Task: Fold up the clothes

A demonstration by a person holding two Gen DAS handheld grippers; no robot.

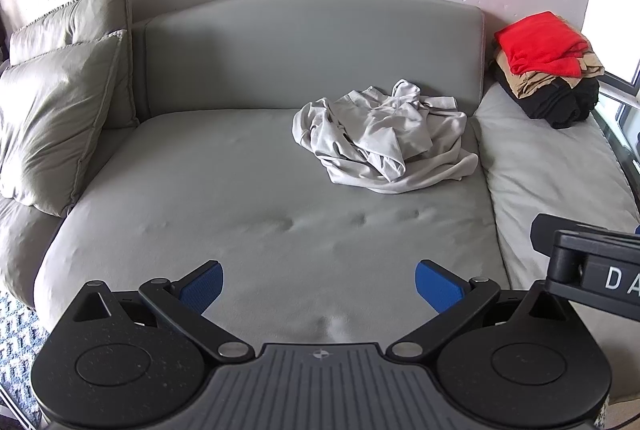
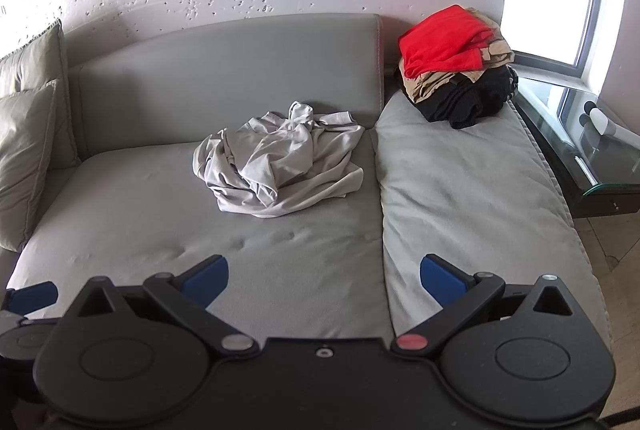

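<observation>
Grey sofa against pitted white wall. Crumpled pale shirt lies far right: light, limp; grasp an outer hem. Left gripper and right gripper both spread apart, empty.

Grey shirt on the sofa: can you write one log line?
grey shirt: crumpled, untouched | stack: folded, far right | left tongs: open | right tongs: open

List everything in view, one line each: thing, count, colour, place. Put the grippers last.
crumpled garment: one, light grey, middle of the sofa seat
folded stack: one, red on tan on black, far right of the sofa
pillows: two, olive-grey, left end
sofa: one, grey, against the white wall
glass side table: one, dark, right of the sofa
left gripper: one, black, blue fingers, open, above the seat front
right gripper: one, black, blue fingers, open, beside it
</observation>
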